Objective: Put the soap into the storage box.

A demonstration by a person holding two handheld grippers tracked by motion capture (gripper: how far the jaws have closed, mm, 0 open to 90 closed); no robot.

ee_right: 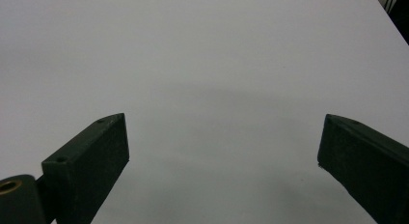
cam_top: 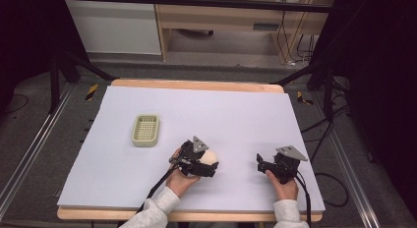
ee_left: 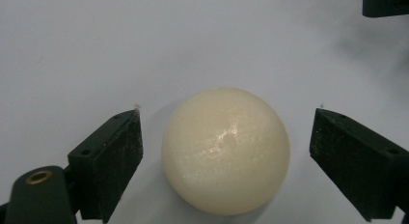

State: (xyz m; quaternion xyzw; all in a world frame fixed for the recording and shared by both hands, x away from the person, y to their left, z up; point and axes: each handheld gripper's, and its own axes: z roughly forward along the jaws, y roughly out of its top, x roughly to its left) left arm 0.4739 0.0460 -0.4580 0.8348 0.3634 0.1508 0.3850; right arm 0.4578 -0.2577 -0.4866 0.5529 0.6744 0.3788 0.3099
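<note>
A pale green slotted tray [cam_top: 146,130], plastic by its look and oblong with rounded corners, sits on the left half of the white table [cam_top: 236,115], well apart from both hands. Nearer the front edge, the left gripper [cam_top: 210,167] is spread wide around a cream ball [ee_left: 225,150]: in the left gripper view the ball lies squarely between the two black jaws, touching neither, with a gap on each side. It rests on the table, smooth and glossy, with a soft highlight on its crown; being round, it has no long axis to line up with, so a straight closing of the jaws should meet it about evenly. It may roll if one jaw touches first. To the right, the right gripper [cam_top: 259,163] hangs over bare table, also spread wide with nothing between its matte black jaws, and it is the farther of the two from the ball.
</note>
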